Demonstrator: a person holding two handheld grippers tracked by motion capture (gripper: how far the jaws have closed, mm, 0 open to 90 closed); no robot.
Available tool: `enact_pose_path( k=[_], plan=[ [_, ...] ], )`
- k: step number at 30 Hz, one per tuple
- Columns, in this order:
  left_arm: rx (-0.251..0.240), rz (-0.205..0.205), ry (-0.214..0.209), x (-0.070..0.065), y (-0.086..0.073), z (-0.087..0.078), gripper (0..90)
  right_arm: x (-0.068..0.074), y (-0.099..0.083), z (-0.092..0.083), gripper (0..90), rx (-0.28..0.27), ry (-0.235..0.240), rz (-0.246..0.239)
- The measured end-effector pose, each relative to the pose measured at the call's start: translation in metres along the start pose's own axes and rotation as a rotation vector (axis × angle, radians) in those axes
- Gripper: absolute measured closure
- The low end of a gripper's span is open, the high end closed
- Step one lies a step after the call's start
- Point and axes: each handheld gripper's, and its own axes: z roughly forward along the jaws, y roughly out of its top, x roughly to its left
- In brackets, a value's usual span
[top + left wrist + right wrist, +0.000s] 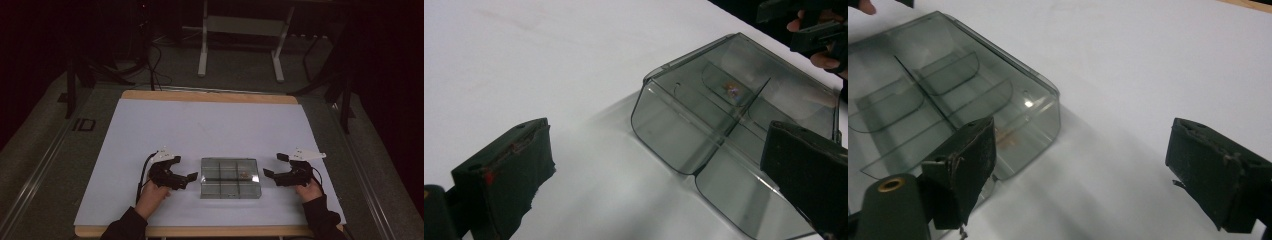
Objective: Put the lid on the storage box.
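While the clear compartment box [230,178] lay flat near the front edge of the tabletop [200,125], about midway between its left and right edges, the two grippers faced it from either side. At the left, the left gripper [190,178] was held low in the person's left hand [151,194], its fingers [504,175] spread wide apart and holding nothing, their tips just beside the box's left wall. The box was smoky transparent plastic, divided by thin partitions into a grid of compartments, and a small brownish item [244,174] sat in one toward the right; what it was could not be told. At the right, the right gripper [267,174] sat in the right hand [308,191], its fingers [965,165] likewise spread and empty, one of them close to the box's right corner. Judging by this mirrored stance, the person was probably poised to steady or lift the box from both ends. The tabletop carried a pale, matte white sheet over a wooden board whose edge showed at front and back. Beyond it the room was dim, with grey flooring, loose cables and the white legs of a stand [240,45].
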Motion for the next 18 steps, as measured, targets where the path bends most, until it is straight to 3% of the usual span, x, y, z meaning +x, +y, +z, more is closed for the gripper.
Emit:
enact_pose_path(
  k=[10, 18],
  plan=[
    [0.001, -0.017, 0.041, 0.007, -0.01, -0.01, 1.0, -0.007, -0.015, -0.006, 12.8, 0.024, -0.045, 0.008],
    [0.011, -0.015, 0.044, 0.008, -0.015, -0.013, 1.1, -0.013, -0.026, -0.014, 12.9, 0.025, -0.075, 0.029]
  ],
)
